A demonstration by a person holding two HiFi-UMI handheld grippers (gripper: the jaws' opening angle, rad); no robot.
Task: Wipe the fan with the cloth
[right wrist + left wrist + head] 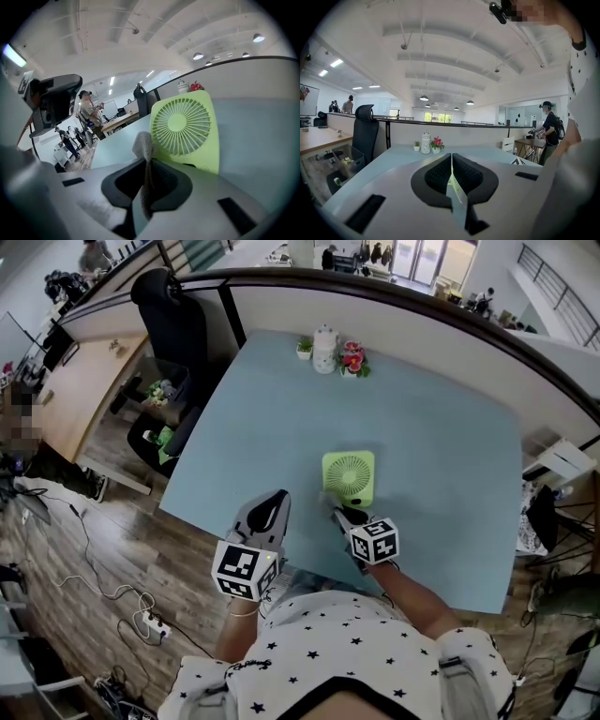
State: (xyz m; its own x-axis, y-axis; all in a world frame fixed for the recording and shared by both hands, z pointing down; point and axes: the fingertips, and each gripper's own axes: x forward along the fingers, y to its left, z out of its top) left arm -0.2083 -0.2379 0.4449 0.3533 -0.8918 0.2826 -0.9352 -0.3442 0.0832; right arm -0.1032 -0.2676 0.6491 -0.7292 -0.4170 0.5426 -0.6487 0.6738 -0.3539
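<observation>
A light-green square fan (349,477) stands on the pale blue table (441,437), its grille facing me. My right gripper (340,516) is just in front of the fan's lower edge. In the right gripper view the right gripper (146,161) is shut on a grey cloth (143,143), whose free end sticks up close to the fan (185,126); I cannot tell whether they touch. My left gripper (275,500) hovers over the table's near edge, left of the fan. The left gripper (451,158) has its jaws together and holds nothing.
A white pot (324,350), a small green plant (304,346) and red flowers (352,359) stand at the table's far edge against a curved partition. A black office chair (173,324) is at the left. Cables (112,592) lie on the wooden floor.
</observation>
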